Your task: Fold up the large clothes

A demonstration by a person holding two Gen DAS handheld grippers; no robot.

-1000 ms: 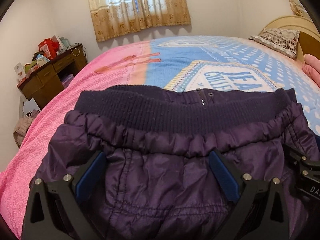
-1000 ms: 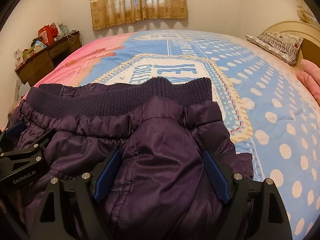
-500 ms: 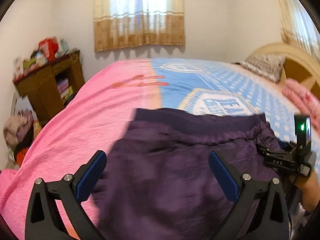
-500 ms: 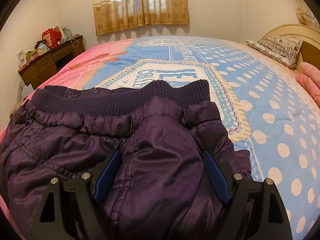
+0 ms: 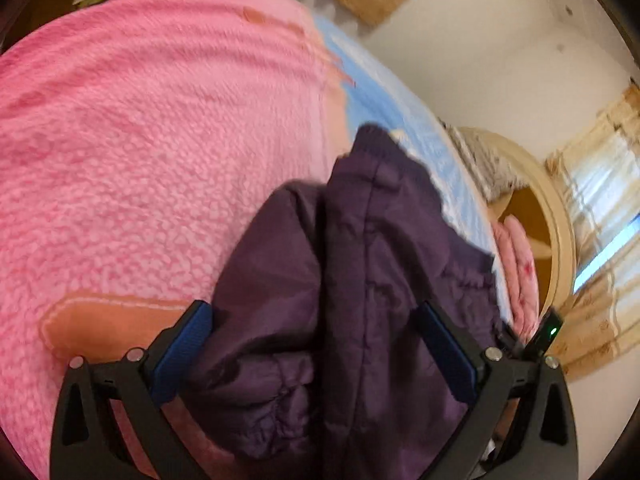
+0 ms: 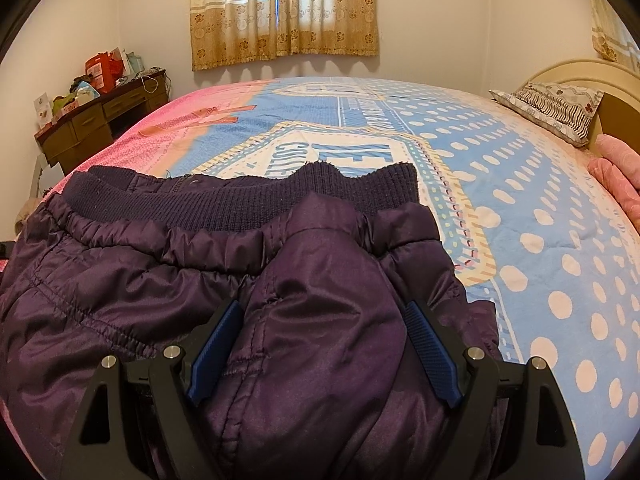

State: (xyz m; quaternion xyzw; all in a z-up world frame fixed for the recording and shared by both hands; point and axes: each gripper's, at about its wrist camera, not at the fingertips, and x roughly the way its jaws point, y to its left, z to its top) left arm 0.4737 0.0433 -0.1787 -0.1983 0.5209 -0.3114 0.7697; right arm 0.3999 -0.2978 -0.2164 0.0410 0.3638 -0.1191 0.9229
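Note:
A dark purple padded jacket (image 6: pixel 120 300) lies on the bed, its ribbed knit hem (image 6: pixel 280 196) at the far edge. My right gripper (image 6: pixel 324 344) rests low over the jacket's right part, jaws wide open, with a puffed fold of fabric rising between the blue pads. In the tilted, blurred left wrist view, my left gripper (image 5: pixel 316 350) is at the jacket's (image 5: pixel 380 240) left end, open wide, with the fabric lying between and under its fingers. A black part of the right gripper with a green light (image 5: pixel 550 330) shows at the right edge.
The bedspread is blue with white dots (image 6: pixel 520 200) and pink on the left (image 5: pixel 140 160). A patterned pillow (image 6: pixel 556 108) and a folded pink blanket (image 6: pixel 616 168) lie by the headboard (image 5: pixel 560 220). A cluttered wooden desk (image 6: pixel 100 116) stands left of the bed.
My left gripper swung to the jacket's left end and rolled, so its view now looks along the jacket toward the headboard. It left the right wrist view. The right gripper stayed put.

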